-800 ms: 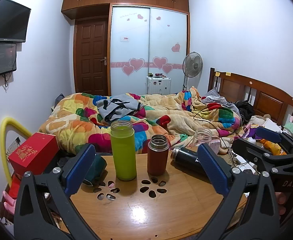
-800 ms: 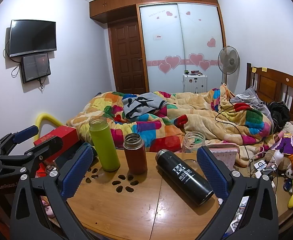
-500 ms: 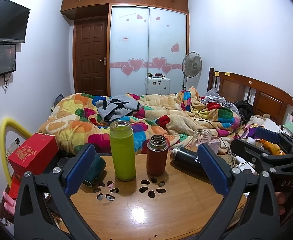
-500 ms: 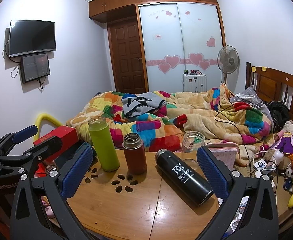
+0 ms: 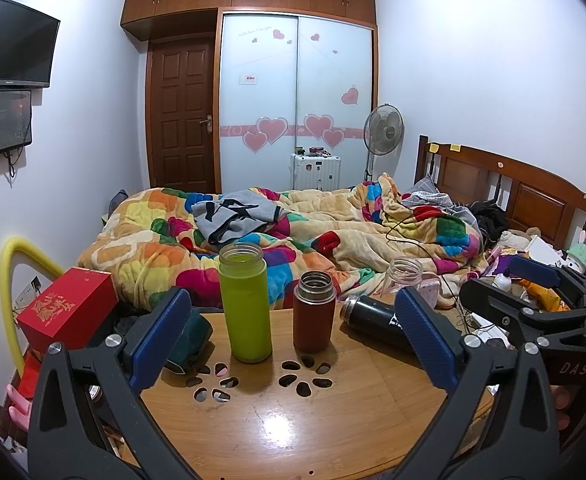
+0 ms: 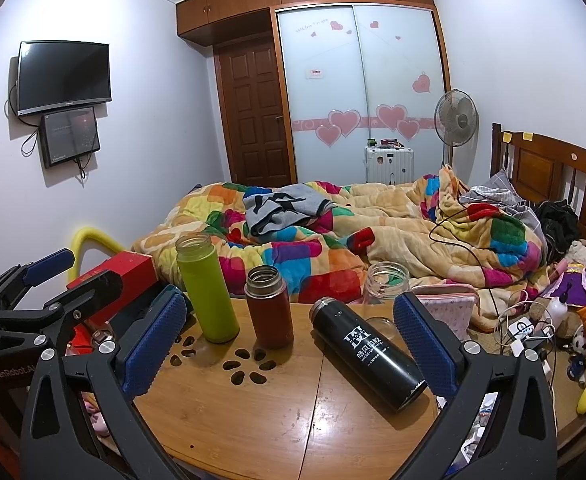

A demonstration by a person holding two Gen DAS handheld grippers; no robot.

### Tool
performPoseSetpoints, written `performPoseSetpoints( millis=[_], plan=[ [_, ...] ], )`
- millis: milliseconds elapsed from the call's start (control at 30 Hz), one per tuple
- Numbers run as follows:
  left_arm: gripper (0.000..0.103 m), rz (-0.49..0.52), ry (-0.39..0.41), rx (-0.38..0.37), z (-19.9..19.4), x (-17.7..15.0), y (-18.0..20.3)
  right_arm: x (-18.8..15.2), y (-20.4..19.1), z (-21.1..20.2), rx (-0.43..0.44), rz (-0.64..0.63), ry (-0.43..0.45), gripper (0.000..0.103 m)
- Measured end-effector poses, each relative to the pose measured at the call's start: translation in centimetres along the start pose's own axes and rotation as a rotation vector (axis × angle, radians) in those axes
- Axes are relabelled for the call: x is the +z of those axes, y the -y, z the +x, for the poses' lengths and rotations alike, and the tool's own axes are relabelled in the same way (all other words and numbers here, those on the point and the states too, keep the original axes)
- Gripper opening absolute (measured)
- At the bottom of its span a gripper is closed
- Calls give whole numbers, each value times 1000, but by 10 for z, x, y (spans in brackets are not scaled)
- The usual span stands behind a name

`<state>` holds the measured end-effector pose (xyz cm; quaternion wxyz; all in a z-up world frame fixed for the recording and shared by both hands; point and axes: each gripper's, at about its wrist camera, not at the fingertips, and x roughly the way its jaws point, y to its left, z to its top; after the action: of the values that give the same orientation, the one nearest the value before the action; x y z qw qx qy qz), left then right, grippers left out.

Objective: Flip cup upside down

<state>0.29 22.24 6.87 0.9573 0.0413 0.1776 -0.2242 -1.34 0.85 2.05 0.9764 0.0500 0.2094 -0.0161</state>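
Observation:
Several lidless cups are on a round wooden table (image 5: 277, 432). A tall green cup (image 5: 245, 303) (image 6: 207, 288) and a shorter red-brown cup (image 5: 314, 311) (image 6: 269, 306) stand upright. A black flask (image 6: 367, 354) (image 5: 373, 317) lies on its side. A clear glass jar (image 6: 385, 282) (image 5: 404, 274) stands at the far edge. My left gripper (image 5: 293, 340) is open and empty, facing the green and red-brown cups from a short way back. My right gripper (image 6: 289, 340) is open and empty, with the black flask between its fingers' line of sight.
A red box (image 5: 69, 312) and a dark green object (image 5: 191, 338) sit at the table's left edge. A pink case (image 6: 447, 304) lies behind the jar. A bed with a colourful quilt (image 5: 293, 240) is beyond the table. Cables and toys (image 6: 533, 328) clutter the right.
Both views shift only slightly; the grippers drift a little. The cups have not moved.

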Motion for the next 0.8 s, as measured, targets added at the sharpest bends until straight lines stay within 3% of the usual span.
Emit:
performPoseSetpoints(
  millis=[567,800],
  plan=[
    [103,29,-22,-19,13,-4,7,-4,3,4,2,6,-10,103],
    [103,-22,-183,-142,85,-21,9,-19,30,15,-43,28,-48,103]
  ],
)
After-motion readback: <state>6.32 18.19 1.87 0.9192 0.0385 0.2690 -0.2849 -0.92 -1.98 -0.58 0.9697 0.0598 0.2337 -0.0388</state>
